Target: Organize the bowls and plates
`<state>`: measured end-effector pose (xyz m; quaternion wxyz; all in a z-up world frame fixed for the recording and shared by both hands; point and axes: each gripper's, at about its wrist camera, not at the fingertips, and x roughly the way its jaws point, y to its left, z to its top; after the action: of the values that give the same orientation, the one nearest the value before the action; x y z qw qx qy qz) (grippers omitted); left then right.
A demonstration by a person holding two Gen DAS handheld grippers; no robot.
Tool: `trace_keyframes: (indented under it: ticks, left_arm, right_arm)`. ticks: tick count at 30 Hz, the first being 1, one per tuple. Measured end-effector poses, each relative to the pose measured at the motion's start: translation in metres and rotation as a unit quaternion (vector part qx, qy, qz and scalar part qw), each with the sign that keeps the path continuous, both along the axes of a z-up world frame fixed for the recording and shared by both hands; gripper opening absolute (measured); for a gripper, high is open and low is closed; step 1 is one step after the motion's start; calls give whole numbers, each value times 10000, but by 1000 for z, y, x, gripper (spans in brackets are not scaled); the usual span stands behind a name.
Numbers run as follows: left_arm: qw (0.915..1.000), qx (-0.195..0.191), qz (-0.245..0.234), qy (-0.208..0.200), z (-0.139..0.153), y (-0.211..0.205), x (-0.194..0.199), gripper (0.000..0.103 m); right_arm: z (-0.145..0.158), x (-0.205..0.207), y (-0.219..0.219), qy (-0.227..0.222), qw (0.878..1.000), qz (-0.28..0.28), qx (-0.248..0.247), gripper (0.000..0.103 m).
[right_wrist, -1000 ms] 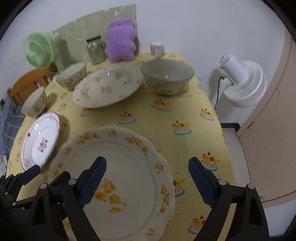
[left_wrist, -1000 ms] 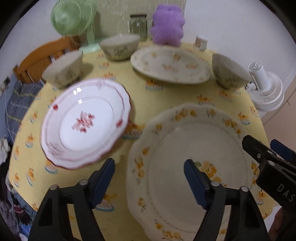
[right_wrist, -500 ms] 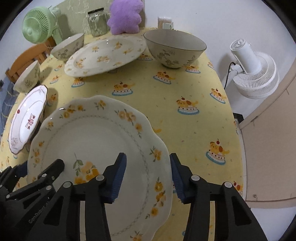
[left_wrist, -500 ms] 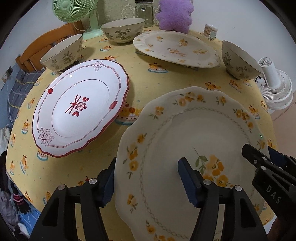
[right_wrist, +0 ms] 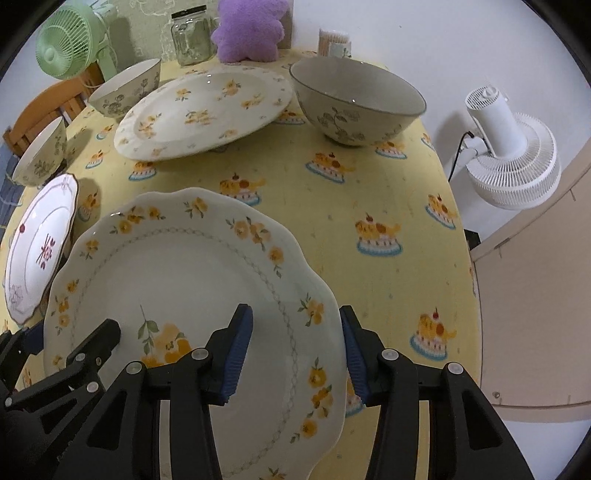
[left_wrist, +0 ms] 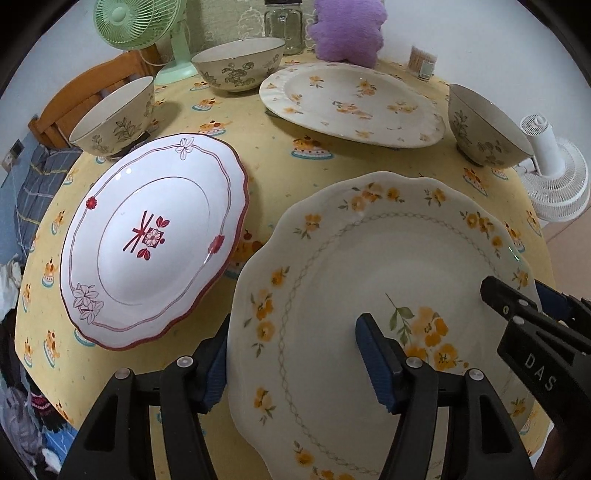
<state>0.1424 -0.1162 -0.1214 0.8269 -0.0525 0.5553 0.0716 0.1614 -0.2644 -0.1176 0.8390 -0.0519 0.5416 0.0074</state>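
A large cream plate with orange flowers [left_wrist: 388,258] lies at the near edge of the yellow tablecloth [right_wrist: 369,192]. My left gripper [left_wrist: 293,332] is shut on its left rim, one pad outside the edge and one on the inner face. My right gripper [right_wrist: 295,317] is shut on the right rim of the same plate [right_wrist: 184,277] in the same way. Left of it sits a white plate with a red rim [left_wrist: 147,240]. A second flowered plate [left_wrist: 351,103] lies further back, with three patterned bowls [left_wrist: 114,118] [left_wrist: 240,62] [left_wrist: 484,129] around it.
At the back of the table stand a green fan [left_wrist: 136,22], a glass jar [left_wrist: 284,26], a purple plush [left_wrist: 347,29] and a toothpick holder [left_wrist: 423,61]. A white fan [right_wrist: 513,155] stands on the floor to the right. A wooden chair [left_wrist: 74,103] is at the left.
Both grippers came down closer to the big flowered plate and their jaws narrowed onto its rim, the right one by a lot. The other dishes stayed put.
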Motion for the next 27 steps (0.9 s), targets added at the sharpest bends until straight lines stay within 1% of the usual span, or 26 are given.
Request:
trace_keyframes:
  ticks: [5,9,11,12,14,15,16,17,18,19,24,27]
  left_arm:
    - [10000,-16,87,37,-2,-1,4,65]
    - [9997,-59,209,53,-2,0,3,65]
    - [9997,37,219,72,0,-2,3,64]
    - [9997,91,218,41,2,-4,1,65]
    - [9997,160,196,-35,8,-6,-2,66]
    - [9997,181,186,-49,11,-7,-3,69]
    - [9996,192,174,-76,14,-7,-4,72]
    - [9996,220,162,-111,18,-6,-5,79]
    - [9995,246,154,-138,21,-5,-6,81]
    - [9993,270,131,-207,25,-3,-8,81]
    - [9991,203,17,-378,37,12,-14,82]
    - [9987,160,-122,-469,43,30,-19,82]
  right_arm:
    - [-1,9,0,-34,10000,16,15,51]
    - [-1,11,0,95,9999,-73,28,51]
    - [0,9,-1,58,9999,-116,44,51]
    - [3,8,-1,-40,9999,-107,60,51]
    - [8,6,-1,-149,9997,-44,176,56]
    - [10,5,-1,-161,9995,-3,263,63]
    - [13,4,-1,-187,9992,13,362,67]
    - [16,1,0,-239,9989,12,405,69]
    - [18,0,1,-271,9988,14,418,73]
    - [22,-3,3,-321,9985,19,433,77]
    - [37,-16,19,-500,9977,45,466,78]
    - [45,-25,34,-599,9973,-32,433,78]
